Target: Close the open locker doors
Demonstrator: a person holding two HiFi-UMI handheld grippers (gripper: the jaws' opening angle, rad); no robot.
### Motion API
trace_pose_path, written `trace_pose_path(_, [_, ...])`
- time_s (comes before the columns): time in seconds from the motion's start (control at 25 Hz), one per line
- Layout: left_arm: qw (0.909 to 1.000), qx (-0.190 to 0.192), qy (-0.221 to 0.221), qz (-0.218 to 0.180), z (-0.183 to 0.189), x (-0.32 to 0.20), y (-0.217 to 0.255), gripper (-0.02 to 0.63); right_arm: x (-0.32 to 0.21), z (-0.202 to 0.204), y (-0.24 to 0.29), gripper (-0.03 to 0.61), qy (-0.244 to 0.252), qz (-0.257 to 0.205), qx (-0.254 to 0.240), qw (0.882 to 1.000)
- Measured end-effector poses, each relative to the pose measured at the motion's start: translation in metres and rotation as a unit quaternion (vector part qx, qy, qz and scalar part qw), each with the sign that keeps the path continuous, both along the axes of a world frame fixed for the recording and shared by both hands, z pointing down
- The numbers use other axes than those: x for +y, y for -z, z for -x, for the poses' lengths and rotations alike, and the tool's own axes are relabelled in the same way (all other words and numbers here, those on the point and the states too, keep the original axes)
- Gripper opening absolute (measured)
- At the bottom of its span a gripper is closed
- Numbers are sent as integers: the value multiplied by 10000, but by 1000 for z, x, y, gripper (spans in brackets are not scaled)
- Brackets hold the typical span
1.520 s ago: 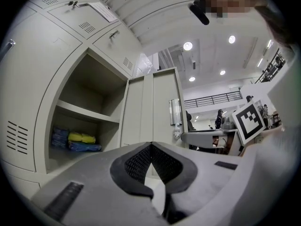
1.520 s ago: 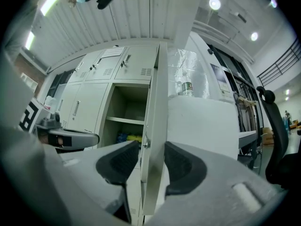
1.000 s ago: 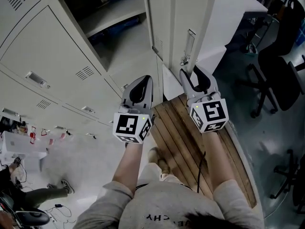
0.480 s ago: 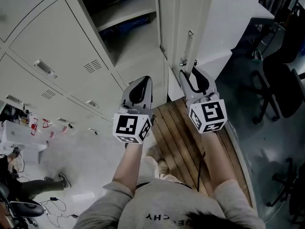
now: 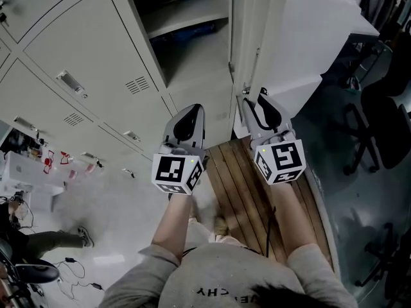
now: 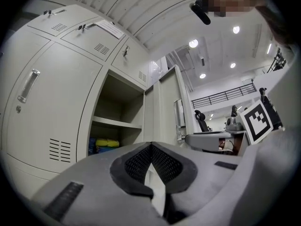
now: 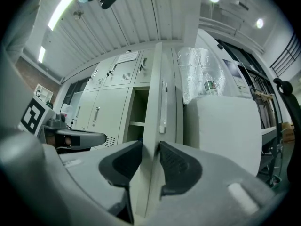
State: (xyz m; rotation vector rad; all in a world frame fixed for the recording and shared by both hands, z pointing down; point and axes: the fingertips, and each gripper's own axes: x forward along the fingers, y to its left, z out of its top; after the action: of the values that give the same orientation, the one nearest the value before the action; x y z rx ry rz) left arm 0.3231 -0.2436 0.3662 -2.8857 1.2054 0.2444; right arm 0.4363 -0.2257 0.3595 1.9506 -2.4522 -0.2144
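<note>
One locker [image 5: 192, 56] stands open, with a shelf [image 5: 186, 21] and blue and yellow items [image 6: 106, 144] inside. Its door [image 5: 243, 50] is swung out and shows edge-on, with the handle [image 5: 257, 63] on its outer face. My right gripper [image 5: 252, 100] straddles the door's lower edge. In the right gripper view the door [image 7: 155, 102] runs between the closing jaws of the right gripper [image 7: 150, 149], and both pads lie against it. My left gripper [image 5: 190, 111] hovers left of the door, in front of the opening. The left gripper [image 6: 151, 147] is shut on nothing.
Closed lockers [image 5: 83, 50] fill the left. A big white block [image 5: 308, 37] stands right behind the open door. I stand on a wooden platform [image 5: 247, 185]. Office chairs [image 5: 379, 108] are at the right. A person's legs [image 5: 38, 242] and cables lie at the lower left.
The head view has turned, so the lockers and the door sit further right and lower. Both grippers kept their places in the view, and the door edge has come to the right gripper.
</note>
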Motion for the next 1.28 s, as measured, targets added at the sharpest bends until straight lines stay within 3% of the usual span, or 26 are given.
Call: trace_pose_path(1.28, [9999,100,110,9,95,-54,4,-3,-47,116,-1,87,279,38,48,9996])
